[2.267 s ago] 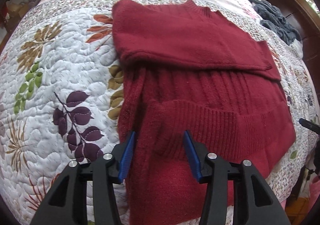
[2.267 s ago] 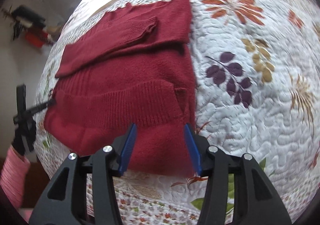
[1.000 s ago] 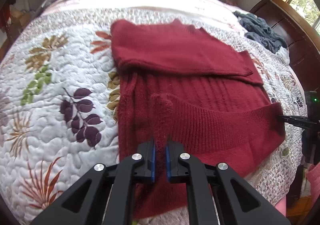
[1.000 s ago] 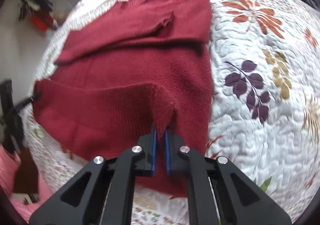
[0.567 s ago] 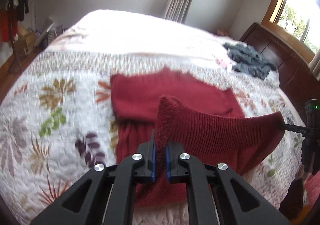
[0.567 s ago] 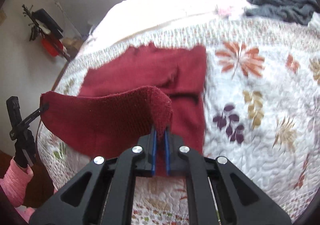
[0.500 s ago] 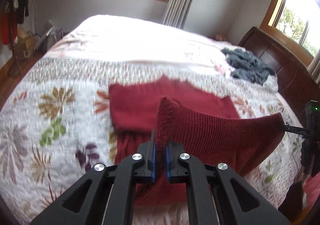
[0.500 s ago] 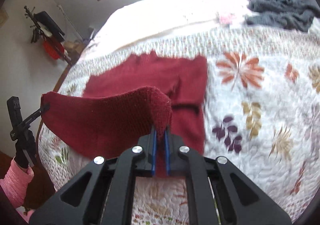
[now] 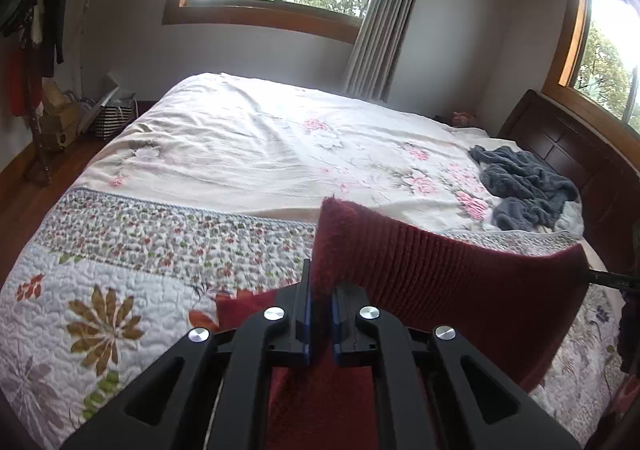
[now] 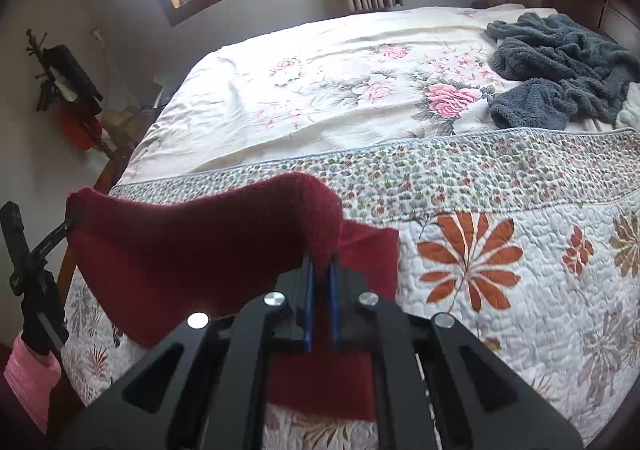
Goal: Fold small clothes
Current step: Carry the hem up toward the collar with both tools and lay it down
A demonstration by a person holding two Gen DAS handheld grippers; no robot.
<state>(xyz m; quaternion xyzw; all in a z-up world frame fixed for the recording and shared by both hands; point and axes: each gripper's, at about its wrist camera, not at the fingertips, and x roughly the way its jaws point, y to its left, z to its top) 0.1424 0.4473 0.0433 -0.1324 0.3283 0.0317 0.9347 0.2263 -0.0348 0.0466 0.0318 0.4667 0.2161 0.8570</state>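
A dark red knitted sweater (image 9: 460, 282) hangs by its ribbed hem between my two grippers, stretched wide above the quilt. My left gripper (image 9: 319, 292) is shut on the hem's left corner. My right gripper (image 10: 320, 282) is shut on the right corner of the red sweater (image 10: 192, 246). The lifted hem hides most of the garment; only a bit of it shows lying on the quilt below the fingers. In the left wrist view the right gripper (image 9: 600, 278) pokes in at the far right edge. In the right wrist view the left gripper (image 10: 52, 238) shows at the far left, held by a hand in a pink sleeve (image 10: 28, 378).
A floral quilt (image 10: 500, 282) covers the near half of the bed; a cream rose-print sheet (image 9: 260, 146) covers the far half. A grey fleece garment (image 10: 560, 70) lies crumpled by the dark wooden headboard (image 9: 576, 154). Windows and a curtain are behind; clutter stands on the floor at left.
Both grippers went from open over the hem to shut on its corners, then rose and moved toward the far side of the bed, carrying the hem up over the rest of the sweater.
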